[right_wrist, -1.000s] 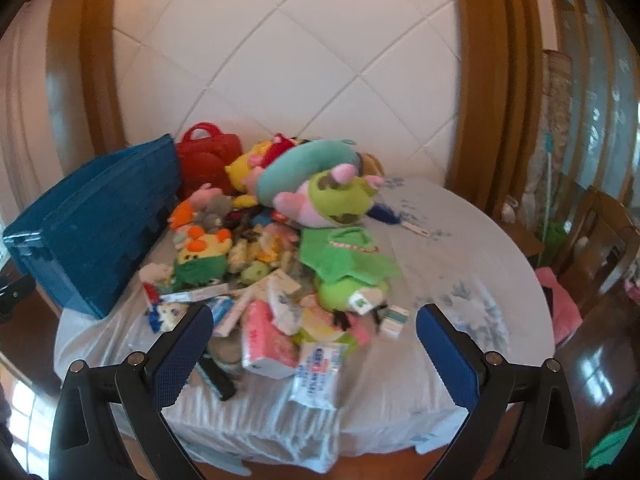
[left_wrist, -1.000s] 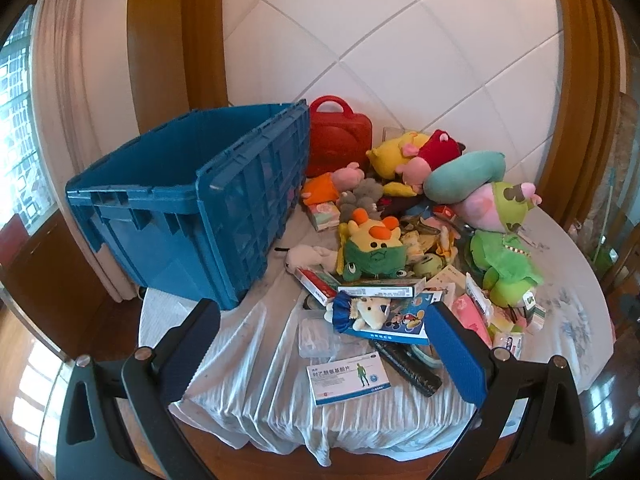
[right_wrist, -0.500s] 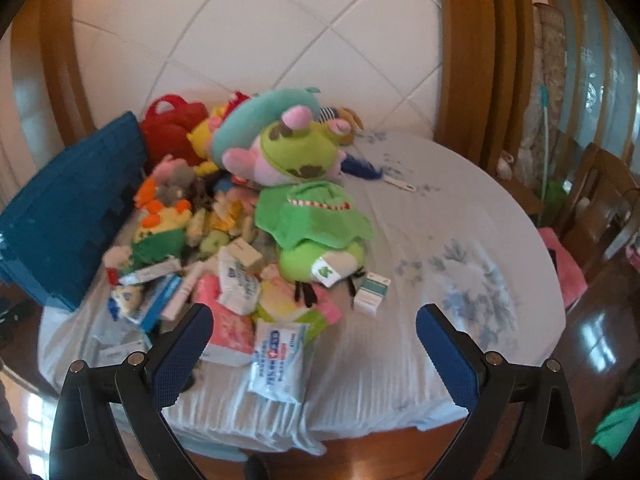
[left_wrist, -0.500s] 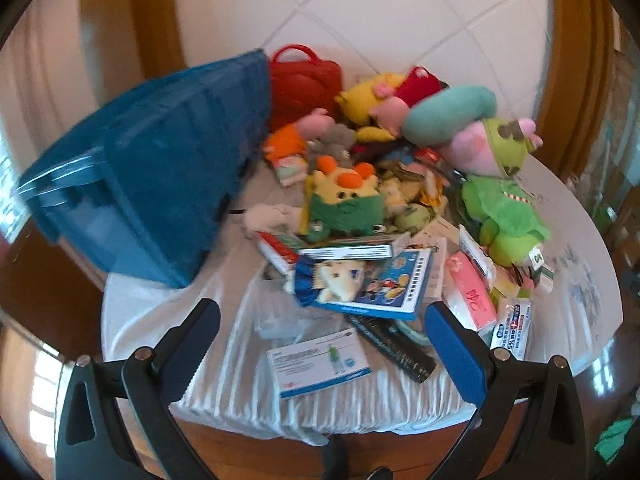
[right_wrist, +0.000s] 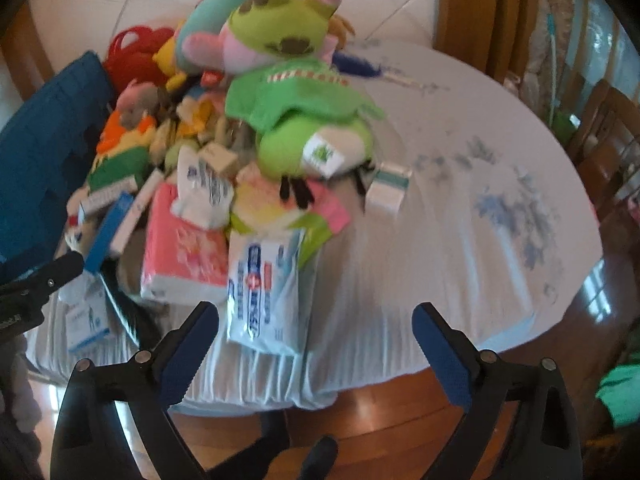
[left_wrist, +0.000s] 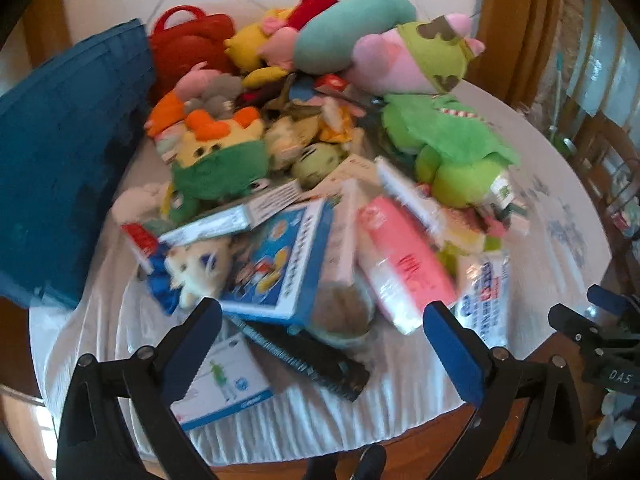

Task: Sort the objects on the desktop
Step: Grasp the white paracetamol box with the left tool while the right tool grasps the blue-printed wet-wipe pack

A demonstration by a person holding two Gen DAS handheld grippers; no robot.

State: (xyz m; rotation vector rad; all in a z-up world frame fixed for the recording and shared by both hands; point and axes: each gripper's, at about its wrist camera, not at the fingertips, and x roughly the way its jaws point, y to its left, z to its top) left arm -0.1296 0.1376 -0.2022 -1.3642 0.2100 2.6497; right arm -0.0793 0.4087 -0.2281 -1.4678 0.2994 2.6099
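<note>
**Ana:** Between the blue-padded fingers of the left gripper (left_wrist: 322,328), spread wide and holding nothing, lies the near edge of the heap: a black ribbed bar (left_wrist: 304,354), a white leaflet with a green figure (left_wrist: 224,380) and a blue picture-book box (left_wrist: 280,264). The right gripper (right_wrist: 316,330) is just as wide apart and empty, hovering over a white-and-blue soft packet (right_wrist: 264,292) at the edge of the round cloth-covered table (right_wrist: 460,208).

**Ben:** What worries you?

**Ana:** Everything overlaps. Pull the box and, I'd guess, the pink wrapped pack (left_wrist: 404,264) leaning on it slides. The packet and leaflet overhang the table's edge; a nudge could drop them. Both views are blurred too, so a grab now may miss.

**Ben:** And containers?

**Ana:** A big blue ribbed plastic crate (left_wrist: 68,184) stands left of the heap; its inside isn't visible. A red plastic handled case (left_wrist: 192,48) stands shut behind the plush toys.
</note>
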